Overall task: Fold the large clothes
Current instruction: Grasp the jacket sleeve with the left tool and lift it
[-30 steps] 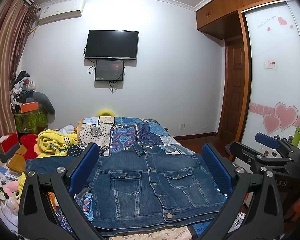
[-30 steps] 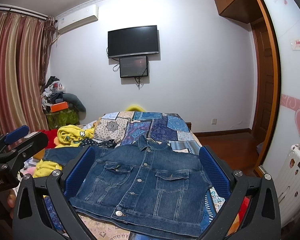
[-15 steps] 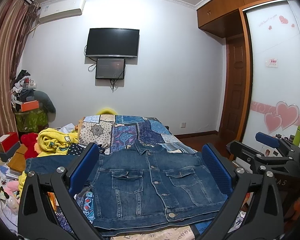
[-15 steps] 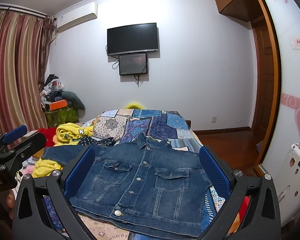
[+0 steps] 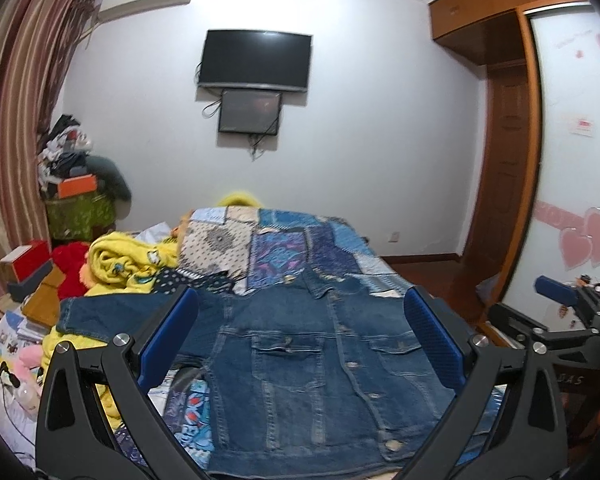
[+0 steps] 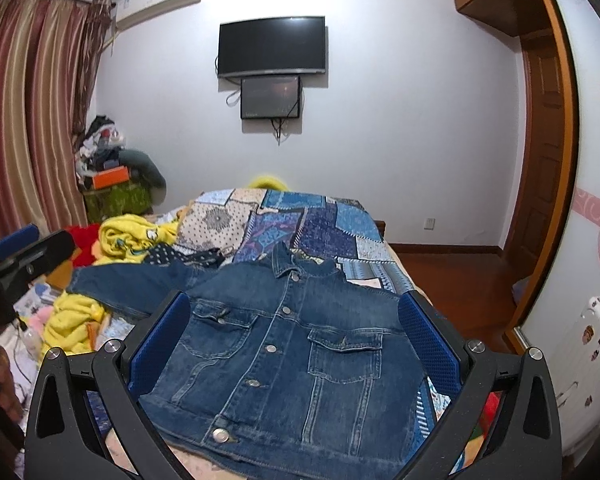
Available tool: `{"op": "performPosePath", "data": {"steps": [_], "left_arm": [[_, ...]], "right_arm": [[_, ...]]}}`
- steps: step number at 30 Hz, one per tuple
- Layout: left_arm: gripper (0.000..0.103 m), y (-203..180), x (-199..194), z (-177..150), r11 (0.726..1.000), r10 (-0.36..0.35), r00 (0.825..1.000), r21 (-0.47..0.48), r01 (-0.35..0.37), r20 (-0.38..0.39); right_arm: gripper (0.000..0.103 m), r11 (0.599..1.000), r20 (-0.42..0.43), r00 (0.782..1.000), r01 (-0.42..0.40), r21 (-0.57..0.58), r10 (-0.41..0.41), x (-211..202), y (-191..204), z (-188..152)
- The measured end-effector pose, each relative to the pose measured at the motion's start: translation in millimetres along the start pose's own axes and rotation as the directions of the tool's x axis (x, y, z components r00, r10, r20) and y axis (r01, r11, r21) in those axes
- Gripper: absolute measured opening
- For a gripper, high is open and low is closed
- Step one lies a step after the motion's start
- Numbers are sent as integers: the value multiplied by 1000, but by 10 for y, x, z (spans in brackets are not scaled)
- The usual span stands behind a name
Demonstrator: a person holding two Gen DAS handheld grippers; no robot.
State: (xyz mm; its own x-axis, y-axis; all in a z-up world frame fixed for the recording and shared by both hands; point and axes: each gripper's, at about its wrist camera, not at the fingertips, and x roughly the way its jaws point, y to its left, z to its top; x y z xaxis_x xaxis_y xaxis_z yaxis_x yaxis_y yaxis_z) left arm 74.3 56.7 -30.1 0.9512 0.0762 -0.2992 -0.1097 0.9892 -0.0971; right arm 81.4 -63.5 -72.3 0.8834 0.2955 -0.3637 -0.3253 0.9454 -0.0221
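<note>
The jacket [image 5: 308, 364] is lying face up on the bed [image 5: 284, 240], straight ahead of and below both grippers, buttoned, with its collar at the far end and its hem at the near end, so its long axis is running away from the grippers. 1 sleeve [image 6: 132, 284] is stretching out flat to the left, beyond the left gripper [image 5: 300, 344]; the other sleeve is not showing. The left gripper is hanging with its 2 jaws spread wide, the jacket body framed between them, touching nothing. The right gripper [image 6: 296, 344] is likewise spread and empty, with the hem button just ahead of it. Judging by the views, the left gripper is the nearer to the outstretched sleeve, so that sleeve is probably its to take. Against 0.5 s ago, both cameras are tilting down and closing in: the jacket is filling more of each view, and the left view is blurring with motion.
</note>
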Motion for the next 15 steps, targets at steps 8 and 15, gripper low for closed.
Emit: {"op": "performPosePath", "data": {"steps": [8,15], "left_arm": [[103,644,823,-296,988,136,977,-45,-145,-164],[103,1453,1349,-696,970,175,945,-117,-214,-277]], "right_arm": [[103,998,-152,988,-46,-52,38,740,132,-100],[103,990,-325,945,-81,-119,39,1429,310,-285]]}}
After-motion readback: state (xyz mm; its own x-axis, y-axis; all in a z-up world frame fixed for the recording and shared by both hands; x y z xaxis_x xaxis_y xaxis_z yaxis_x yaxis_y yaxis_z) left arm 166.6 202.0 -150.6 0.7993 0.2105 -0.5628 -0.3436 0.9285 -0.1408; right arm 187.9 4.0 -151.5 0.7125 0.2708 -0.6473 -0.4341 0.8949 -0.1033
